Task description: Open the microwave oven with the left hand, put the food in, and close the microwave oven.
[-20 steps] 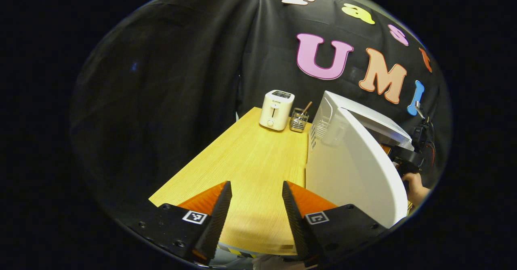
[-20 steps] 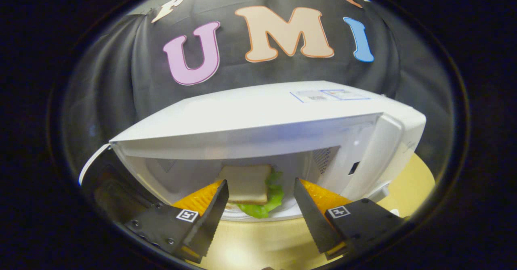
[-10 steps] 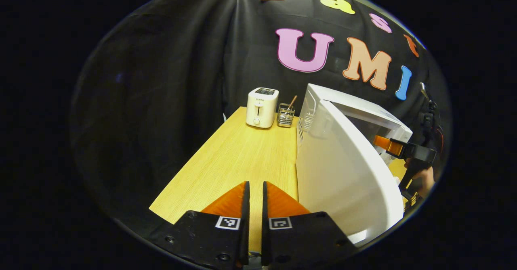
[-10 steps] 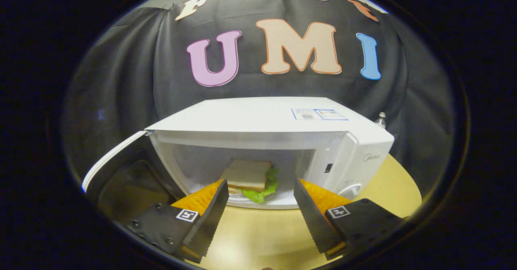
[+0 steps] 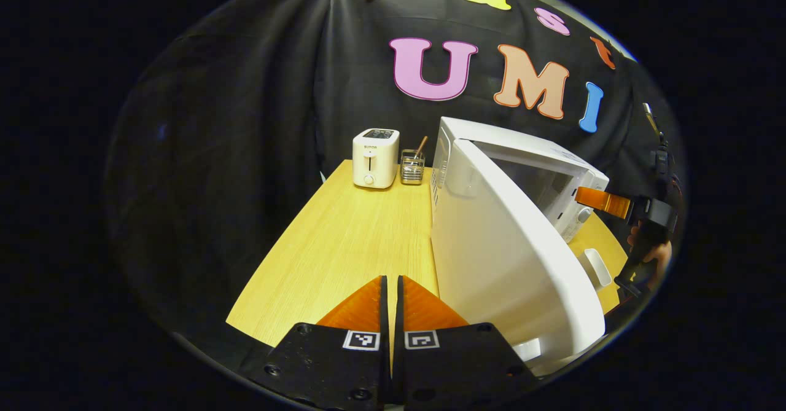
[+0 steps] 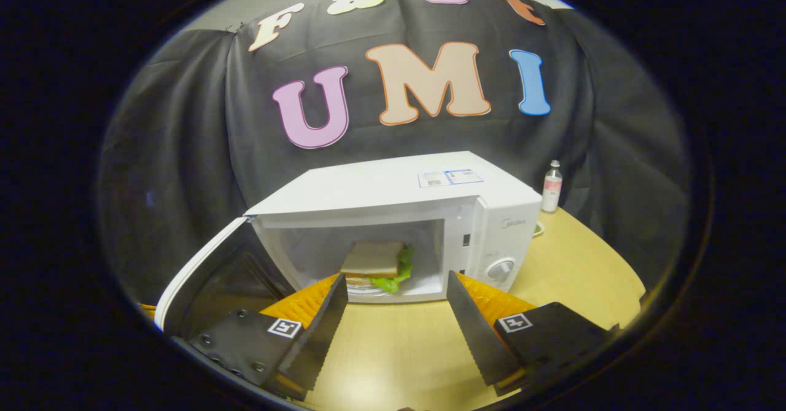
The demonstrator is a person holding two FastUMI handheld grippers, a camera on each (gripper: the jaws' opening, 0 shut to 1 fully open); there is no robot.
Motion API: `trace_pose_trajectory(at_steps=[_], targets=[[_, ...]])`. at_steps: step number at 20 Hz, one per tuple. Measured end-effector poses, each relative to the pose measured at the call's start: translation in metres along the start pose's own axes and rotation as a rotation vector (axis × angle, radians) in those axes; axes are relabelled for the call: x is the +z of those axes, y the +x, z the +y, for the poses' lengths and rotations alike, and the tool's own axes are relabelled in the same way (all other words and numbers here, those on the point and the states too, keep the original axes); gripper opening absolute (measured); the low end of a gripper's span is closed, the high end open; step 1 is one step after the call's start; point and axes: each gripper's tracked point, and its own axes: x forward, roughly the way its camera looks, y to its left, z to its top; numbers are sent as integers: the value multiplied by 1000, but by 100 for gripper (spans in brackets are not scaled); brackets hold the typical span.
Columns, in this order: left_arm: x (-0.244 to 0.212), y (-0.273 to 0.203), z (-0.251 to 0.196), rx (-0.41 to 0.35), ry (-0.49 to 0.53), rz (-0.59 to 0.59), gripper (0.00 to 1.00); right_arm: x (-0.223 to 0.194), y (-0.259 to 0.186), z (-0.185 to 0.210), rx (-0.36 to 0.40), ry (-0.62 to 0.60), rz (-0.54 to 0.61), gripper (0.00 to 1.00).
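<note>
The sandwich — pale bread over green lettuce — sits inside the cavity of the white microwave oven, toward the front of its floor. The microwave oven stands on the wooden bench with its door swung wide on the left hinge, dark inner face showing in the right gripper view. In the left gripper view the door's white outer face fills the right of the bench, edge toward the camera.

The right gripper hovers over the bench in front of the open cavity, jaws spread and holding nothing, apart from the sandwich. The left gripper is low over the near edge of the bench, just left of the door and not touching it — its jaws are pressed together on nothing.

In the left gripper view a hand holding the other gripper shows beyond the door. A white toaster and a wire holder stand side by side at the bench's far end. A small bottle stands to the right of the microwave oven.
</note>
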Motion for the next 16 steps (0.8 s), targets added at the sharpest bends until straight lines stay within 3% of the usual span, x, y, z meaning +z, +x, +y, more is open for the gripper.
trace_pose_trajectory(at_steps=[6,7,15,16], targets=[[-5,-1,-15,-56,4,20,1,-7,-37,-33,-94,44,-2,92],[-5,-2,-17,-62,0,22,1,-6,-43,-38,-108,55,-7,99],[-5,-4,-37,-85,10,35,1,3,-72,-82,-190,67,-56,100],[-5,-5,-40,-80,9,37,1,4,-75,-87,-191,66,-54,92]])
